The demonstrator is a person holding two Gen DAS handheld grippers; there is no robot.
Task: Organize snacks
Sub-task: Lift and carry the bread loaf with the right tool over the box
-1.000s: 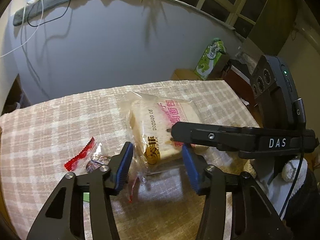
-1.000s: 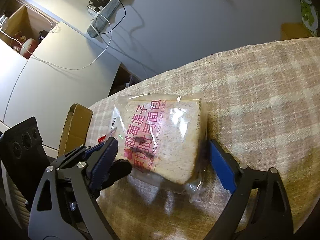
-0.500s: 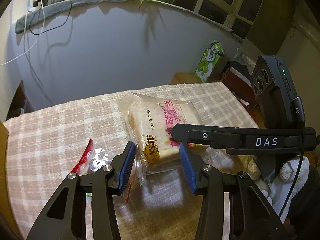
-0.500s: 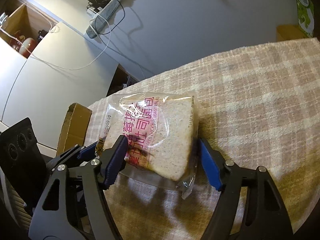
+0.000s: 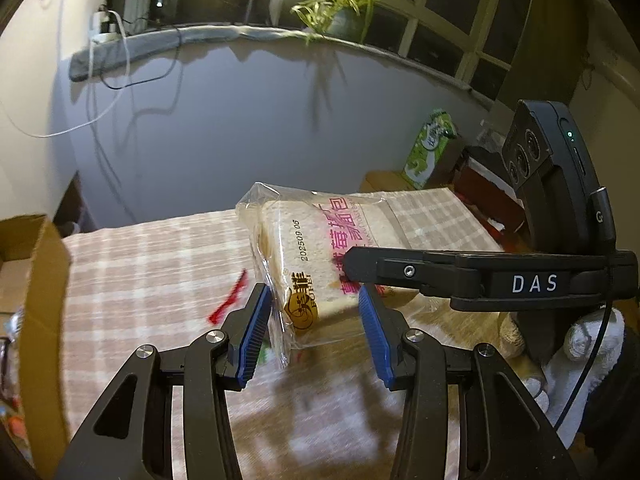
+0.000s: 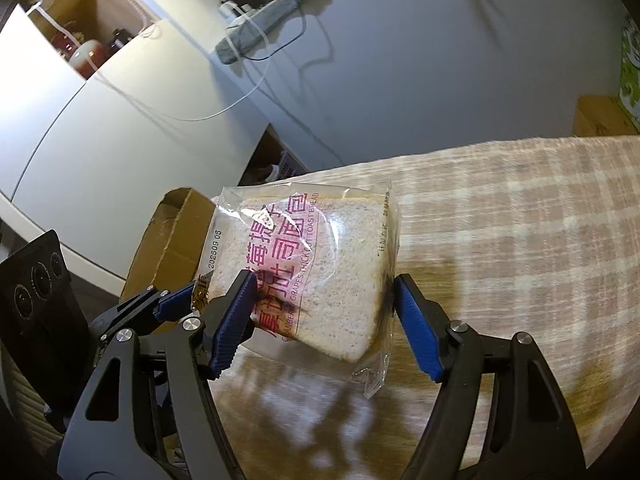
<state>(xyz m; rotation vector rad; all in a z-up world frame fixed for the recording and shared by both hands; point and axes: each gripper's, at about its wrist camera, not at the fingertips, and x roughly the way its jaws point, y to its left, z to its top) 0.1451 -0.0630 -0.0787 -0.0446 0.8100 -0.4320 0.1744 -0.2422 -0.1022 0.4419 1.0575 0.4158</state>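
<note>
A clear bag of sliced toast bread (image 5: 320,252) with pink print is lifted off the checked tablecloth (image 5: 152,264). My left gripper (image 5: 314,336) has its blue jaws on both sides of the bag's near corner. My right gripper (image 6: 324,320) spans the bread (image 6: 320,264) from the other side, jaws at its two edges. Both seem to press the bag. My right gripper's finger crosses the left wrist view (image 5: 420,270). A red snack wrapper (image 5: 230,300) lies on the cloth left of the bread.
A cardboard box (image 5: 36,300) stands open at the table's left end; it also shows in the right wrist view (image 6: 172,236). A green carton (image 5: 430,148) and a brown box are beyond the table's far right end. A grey wall runs behind.
Both grippers have narrowed around the bread bag and raised it off the cloth, tilting it up. The view has shifted left, bringing the cardboard box into sight.
</note>
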